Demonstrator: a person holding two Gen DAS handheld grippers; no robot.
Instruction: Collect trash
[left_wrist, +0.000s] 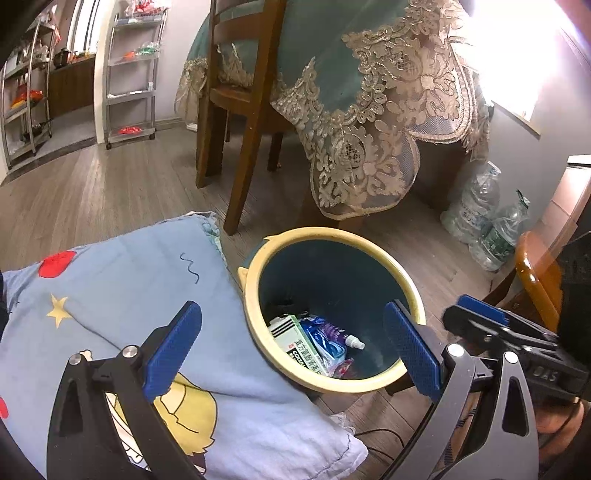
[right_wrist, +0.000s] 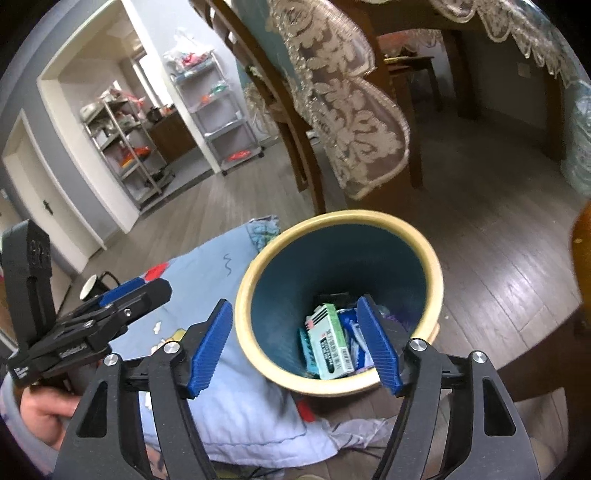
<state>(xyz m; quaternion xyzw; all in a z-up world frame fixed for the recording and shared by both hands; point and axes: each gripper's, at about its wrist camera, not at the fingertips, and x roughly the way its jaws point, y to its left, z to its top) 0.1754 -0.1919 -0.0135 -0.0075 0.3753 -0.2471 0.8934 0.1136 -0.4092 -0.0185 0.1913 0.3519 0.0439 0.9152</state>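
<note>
A round trash bin (left_wrist: 373, 242) with a cream rim and dark teal inside stands on the wood floor; it also shows in the right wrist view (right_wrist: 436, 258). Inside lie a green-and-white carton (left_wrist: 295, 341) (right_wrist: 328, 339), blue wrappers (left_wrist: 325, 338) and a small white bottle (left_wrist: 354, 342). My left gripper (left_wrist: 291, 343) is open and empty, hovering over the bin's near left side. My right gripper (right_wrist: 295, 343) is open and empty, its fingers straddling the bin's near rim. The right gripper shows in the left wrist view (left_wrist: 480, 321), and the left in the right wrist view (right_wrist: 125, 295).
A light blue cartoon-print cushion (left_wrist: 140, 295) (right_wrist: 229, 387) lies against the bin's left side. A wooden chair (left_wrist: 243, 110) and a table with a lace-edged teal cloth (left_wrist: 362, 110) stand behind. Plastic bottles (left_wrist: 480, 210) sit at right, an orange wooden piece (left_wrist: 535, 273) nearby, metal shelves (left_wrist: 129, 74) far left.
</note>
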